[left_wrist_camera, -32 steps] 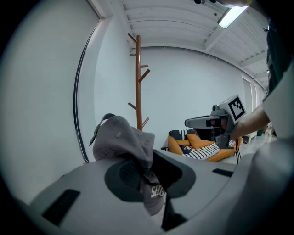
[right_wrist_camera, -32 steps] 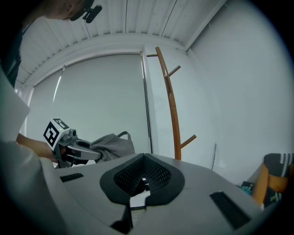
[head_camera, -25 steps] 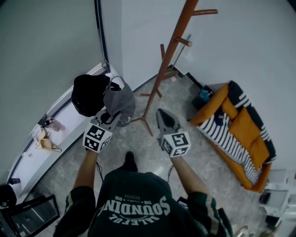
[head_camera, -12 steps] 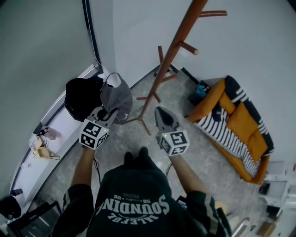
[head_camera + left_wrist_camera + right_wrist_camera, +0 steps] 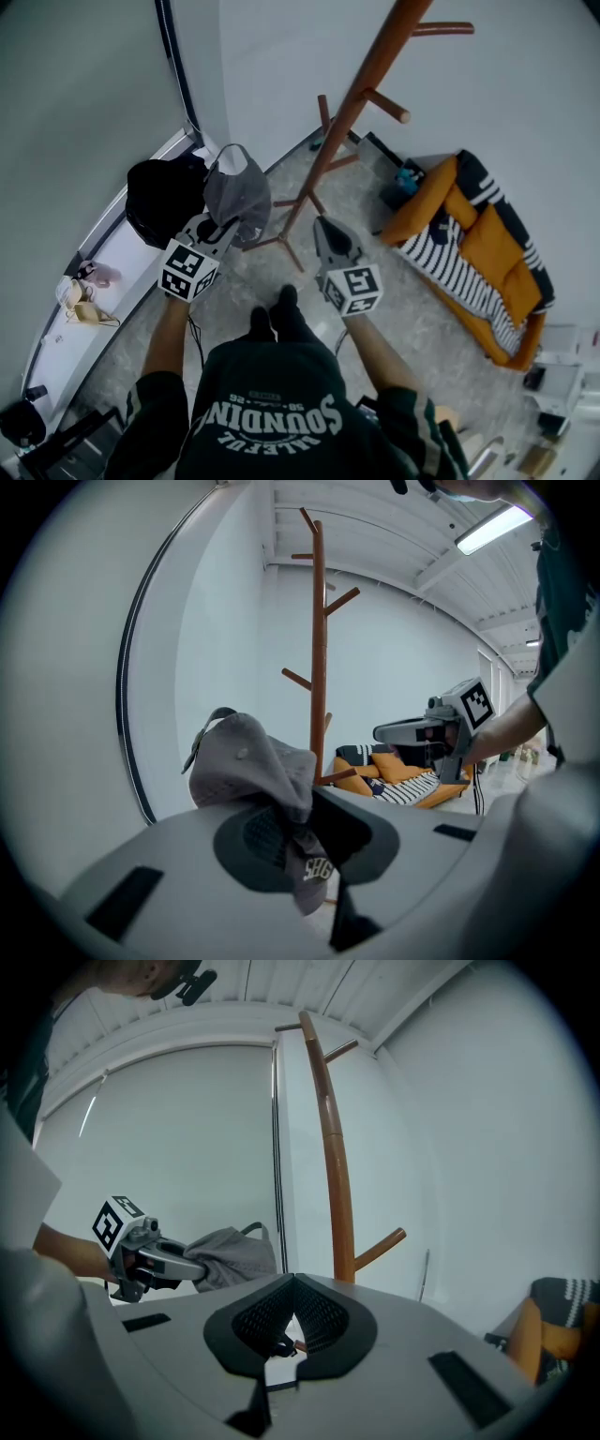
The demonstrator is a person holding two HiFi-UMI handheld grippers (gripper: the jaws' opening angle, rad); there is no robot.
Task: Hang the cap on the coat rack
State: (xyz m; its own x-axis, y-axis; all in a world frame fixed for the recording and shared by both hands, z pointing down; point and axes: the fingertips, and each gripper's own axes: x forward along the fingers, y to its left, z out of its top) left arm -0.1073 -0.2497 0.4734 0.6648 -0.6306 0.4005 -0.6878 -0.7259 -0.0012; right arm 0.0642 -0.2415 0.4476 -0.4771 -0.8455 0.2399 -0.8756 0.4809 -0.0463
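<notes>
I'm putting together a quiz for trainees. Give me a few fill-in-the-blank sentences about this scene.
1. The left claw grips a ____ cap.
2. The right claw is shut and holds ____.
3. In the head view, the coat rack stands between the cap and an ____ sofa.

Missing words: grey; nothing; orange.

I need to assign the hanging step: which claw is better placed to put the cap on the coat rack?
Left. The left claw grips the grey cap, with the coat rack just ahead; the right claw is shut and empty.
</notes>
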